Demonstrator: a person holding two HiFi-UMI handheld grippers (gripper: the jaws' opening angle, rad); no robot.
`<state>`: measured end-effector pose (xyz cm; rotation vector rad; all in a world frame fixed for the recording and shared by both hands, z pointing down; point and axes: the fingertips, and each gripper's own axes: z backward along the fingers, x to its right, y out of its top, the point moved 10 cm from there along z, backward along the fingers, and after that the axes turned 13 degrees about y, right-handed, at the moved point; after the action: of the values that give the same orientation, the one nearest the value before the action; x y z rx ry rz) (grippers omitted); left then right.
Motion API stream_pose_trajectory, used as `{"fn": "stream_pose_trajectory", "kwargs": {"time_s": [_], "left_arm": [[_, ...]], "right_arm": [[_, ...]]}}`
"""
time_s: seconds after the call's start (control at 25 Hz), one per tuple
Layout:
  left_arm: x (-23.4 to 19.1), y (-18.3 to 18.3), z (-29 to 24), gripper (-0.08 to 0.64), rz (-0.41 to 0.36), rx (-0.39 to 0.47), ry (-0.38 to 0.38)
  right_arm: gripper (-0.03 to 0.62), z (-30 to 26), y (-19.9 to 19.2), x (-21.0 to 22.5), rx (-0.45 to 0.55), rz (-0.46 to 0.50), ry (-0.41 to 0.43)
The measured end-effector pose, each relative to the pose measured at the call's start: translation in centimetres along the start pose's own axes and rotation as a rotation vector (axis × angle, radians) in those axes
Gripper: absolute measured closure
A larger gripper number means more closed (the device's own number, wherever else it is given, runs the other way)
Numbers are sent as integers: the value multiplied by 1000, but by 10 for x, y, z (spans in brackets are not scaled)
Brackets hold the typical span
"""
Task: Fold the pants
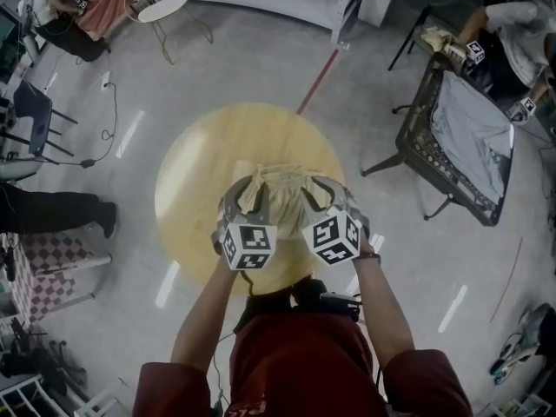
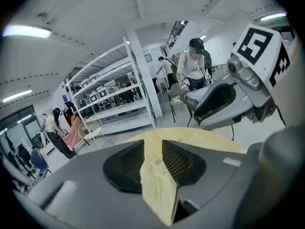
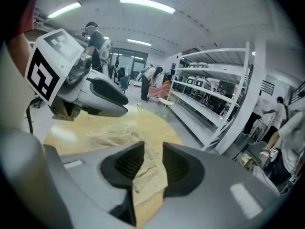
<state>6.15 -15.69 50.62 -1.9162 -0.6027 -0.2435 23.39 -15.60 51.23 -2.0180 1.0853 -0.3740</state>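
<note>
The left gripper [image 2: 153, 144] is closed to a narrow gap on a bunched fold of the pants [image 2: 159, 185]. The pale yellow cloth fills the space between its ribbed pads and hangs down below the jaws. The right gripper [image 3: 153, 147] has the same narrow grip on another fold of the same garment, with cloth squeezed between its pads and trailing under them.

The two tools sit side by side and close together, their marker cubes [image 1: 248, 246] nearly touching. Each one shows in the other's view, just off to the inner side.

Ahead of and below both sets of jaws is a round yellow wooden table [image 1: 195, 172]. The rest of the pants lies crumpled on it just beyond the jaw tips, drawn up toward the two grips. Bare tabletop shows around the cloth on the far side of the tools and out past the left gripper.

Far ahead of the jaws stands a white shelf rack [image 2: 114, 99]. Its shelves hold a row of pale boxy items that are too small to identify.

Well off to the right gripper's outer side is a dark folding table [image 1: 417, 137] with a grey cloth [image 1: 473, 124] spread flat on it. A person [image 1: 512, 33] stands at its far edge.

A white chair [image 1: 165, 7] stands far ahead, beyond the left gripper.
</note>
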Motion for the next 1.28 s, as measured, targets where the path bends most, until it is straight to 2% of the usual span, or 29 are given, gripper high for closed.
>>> {"fn": "stream_pose_trajectory", "kwargs": {"time_s": [0.28, 0.48, 0.68, 1.0, 1.12, 1.28], "left_arm": [[2, 26, 59, 441, 312, 165, 115], [4, 30, 95, 461, 472, 211, 148], [-6, 25, 129, 488, 528, 255, 197], [-38, 17, 172, 534, 576, 380, 284], [-52, 14, 192, 552, 576, 437, 303], [-62, 14, 213, 552, 556, 500, 289]], "right_arm": [[482, 57, 25, -11, 279, -62, -11], [482, 84, 37, -23, 395, -62, 29], [483, 96, 52, -48, 481, -29, 18], [483, 111, 72, -86, 594, -64, -55], [483, 118, 81, -103, 616, -49, -80], [483, 127, 89, -121, 621, -45, -94]]}}
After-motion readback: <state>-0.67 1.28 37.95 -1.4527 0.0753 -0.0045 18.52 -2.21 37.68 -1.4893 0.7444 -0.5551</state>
